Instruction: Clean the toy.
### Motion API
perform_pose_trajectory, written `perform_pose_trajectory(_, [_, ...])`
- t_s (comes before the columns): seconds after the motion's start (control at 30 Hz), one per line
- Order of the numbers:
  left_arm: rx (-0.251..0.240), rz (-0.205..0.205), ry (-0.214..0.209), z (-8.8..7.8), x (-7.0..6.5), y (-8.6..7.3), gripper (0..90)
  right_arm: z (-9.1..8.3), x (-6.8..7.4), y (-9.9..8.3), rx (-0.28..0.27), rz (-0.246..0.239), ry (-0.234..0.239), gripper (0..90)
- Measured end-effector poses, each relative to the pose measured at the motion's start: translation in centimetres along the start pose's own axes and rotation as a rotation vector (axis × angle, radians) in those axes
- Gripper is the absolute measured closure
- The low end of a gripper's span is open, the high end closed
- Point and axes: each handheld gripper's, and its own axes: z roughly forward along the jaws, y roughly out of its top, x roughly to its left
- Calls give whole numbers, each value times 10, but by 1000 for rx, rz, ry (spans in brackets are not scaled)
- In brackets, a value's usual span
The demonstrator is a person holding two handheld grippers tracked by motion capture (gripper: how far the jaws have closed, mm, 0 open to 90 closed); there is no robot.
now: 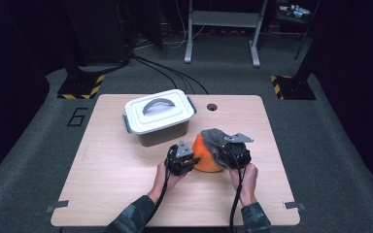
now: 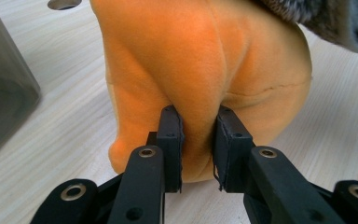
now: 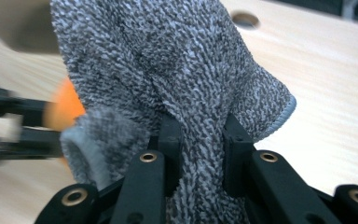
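An orange cloth (image 1: 205, 159) stands bunched up on the table, with a grey knitted cloth (image 1: 214, 138) draped over its top and right side. My left gripper (image 1: 191, 163) is at the orange cloth's left side. In the left gripper view its jaws (image 2: 196, 122) pinch a fold of the orange cloth (image 2: 205, 60), and the grey cloth (image 2: 326, 18) shows at the top right. My right gripper (image 1: 229, 156) is shut on the grey cloth (image 3: 168, 60), a thick fold squeezed between its jaws (image 3: 200, 130). A bit of orange cloth (image 3: 65, 105) peeks out at the left.
A grey container with a white handled lid (image 1: 159, 114) stands just behind and to the left of the cloths. The wooden table (image 1: 116, 165) has a round cable hole (image 1: 211, 107) near its far edge. Dark floor and cables lie beyond.
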Motion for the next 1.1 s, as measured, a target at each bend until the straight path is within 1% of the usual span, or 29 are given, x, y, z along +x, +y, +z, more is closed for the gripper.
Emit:
perform_pose_trajectory(0.03, [-2,0,5,0,1,0,744,-5,11,5,-8,-18,32,738])
perform_pose_trajectory(0.07, [-3,-9,3,1,1,0,744,-5,17,7,-1,-29,33,737])
perform_pose_trajectory(0.1, [-3,-9,3,1,1,0,745,-2,22,8,4,-51,30,736])
perform_pose_trajectory(0.13, [7,-11,8,1,3,-1,746,2,27,8,13,-66,22,736])
perform_pose_trajectory(0.17, [7,-25,6,1,5,-2,746,6,29,8,17,-75,19,737])
perform_pose_trajectory(0.2, [7,-25,6,1,5,-2,747,6,29,8,17,-75,19,737])
perform_pose_trajectory(0.23, [11,-29,1,1,7,-3,747,8,28,7,25,-63,28,737])
perform_pose_trajectory(0.27, [-4,-49,-6,1,7,-4,748,13,22,6,43,-53,28,738])
perform_pose_trajectory(0.3, [-4,-49,-6,1,7,-4,748,13,22,6,43,-53,28,738])
perform_pose_trajectory(0.33, [-2,-37,-9,0,6,-2,748,16,12,2,45,-22,34,739])
perform_pose_trajectory(0.37, [-3,-34,-9,1,6,-2,748,18,6,-1,47,-18,20,739])
perform_pose_trajectory(0.43, [-5,-34,-13,1,5,-1,748,20,-4,-7,51,21,13,739])
perform_pose_trajectory(0.47, [-5,-34,-13,1,5,-1,748,21,-10,-10,52,27,4,739])
perform_pose_trajectory(0.5, [-3,-34,-13,1,5,-1,748,22,-14,-13,67,36,-16,738])
perform_pose_trajectory(0.53, [-3,-34,-13,1,5,-1,749,22,-14,-13,67,36,-16,738])
perform_pose_trajectory(0.57, [-4,-35,-14,1,5,-1,748,24,-25,-19,80,71,-15,738])
perform_pose_trajectory(0.6, [-5,-35,-14,2,5,-1,748,26,-28,-22,94,75,-31,738])
perform_pose_trajectory(0.63, [-5,-35,-14,2,5,-1,748,28,-31,-25,109,92,-33,738])
perform_pose_trajectory(0.67, [-5,-35,-14,2,5,-1,748,28,-31,-25,109,92,-33,738])
perform_pose_trajectory(0.73, [-6,-37,-14,2,5,-1,747,32,-39,-34,136,121,-30,737])
perform_pose_trajectory(0.83, [-6,-32,-9,2,4,-1,747,32,-40,-36,136,132,-31,736])
perform_pose_trajectory(0.87, [-4,-27,-7,1,4,0,747,31,-41,-36,135,126,-31,735])
perform_pose_trajectory(0.9, [-5,-33,-4,1,5,0,748,22,-38,-30,106,102,-49,734])
perform_pose_trajectory(0.93, [-6,-35,-4,1,5,-1,747,17,-36,-27,88,89,-61,734])
perform_pose_trajectory(0.97, [-7,-40,-5,1,5,-1,747,10,-33,-23,54,72,-57,734])
perform_pose_trajectory(1.0, [-7,-40,-5,1,5,-1,747,10,-33,-23,54,72,-57,734])
perform_pose_trajectory(1.03, [-5,-30,-4,0,4,0,747,-2,-23,-13,-4,48,-27,733])
perform_pose_trajectory(1.07, [-5,-28,-3,0,3,0,747,-8,-16,-8,-22,28,-15,733])
perform_pose_trajectory(1.1, [-5,-28,-3,0,3,0,747,-8,-16,-8,-22,28,-15,733])
